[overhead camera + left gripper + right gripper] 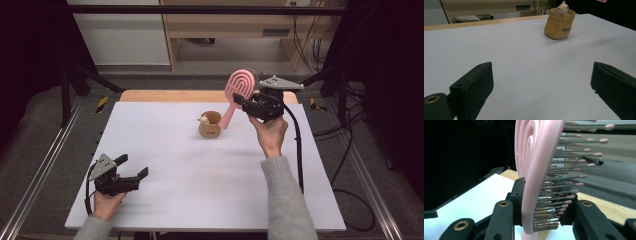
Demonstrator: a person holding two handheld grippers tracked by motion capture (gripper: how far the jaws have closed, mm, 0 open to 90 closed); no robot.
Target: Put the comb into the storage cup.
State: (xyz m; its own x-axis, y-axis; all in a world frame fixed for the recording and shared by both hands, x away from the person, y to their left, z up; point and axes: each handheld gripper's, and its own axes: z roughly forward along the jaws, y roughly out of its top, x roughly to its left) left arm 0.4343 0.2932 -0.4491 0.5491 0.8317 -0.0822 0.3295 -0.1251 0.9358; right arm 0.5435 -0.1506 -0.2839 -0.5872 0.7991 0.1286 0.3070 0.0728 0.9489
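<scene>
A pink hairbrush [236, 95] is held above the white table [165, 150], head up and handle slanting down toward a small tan cup [210, 125]. My right gripper [245, 102] is shut on the brush near the base of its head. In the right gripper view the pink hairbrush [536, 170] stands edge-on between the jaws, bristles pointing right. The tan cup [559, 23] has a small white figure [562, 8] on its rim. My left gripper [134, 172] rests low at the table's front left, open and holding nothing; its black fingers [474, 85] stand wide apart.
A wooden strip [200, 96] runs along the table's far edge. Metal rails [45, 165] flank the table on both sides. A black cable [299, 150] trails from the right gripper past the person's grey sleeve [287, 200]. Furniture and wires stand behind the table.
</scene>
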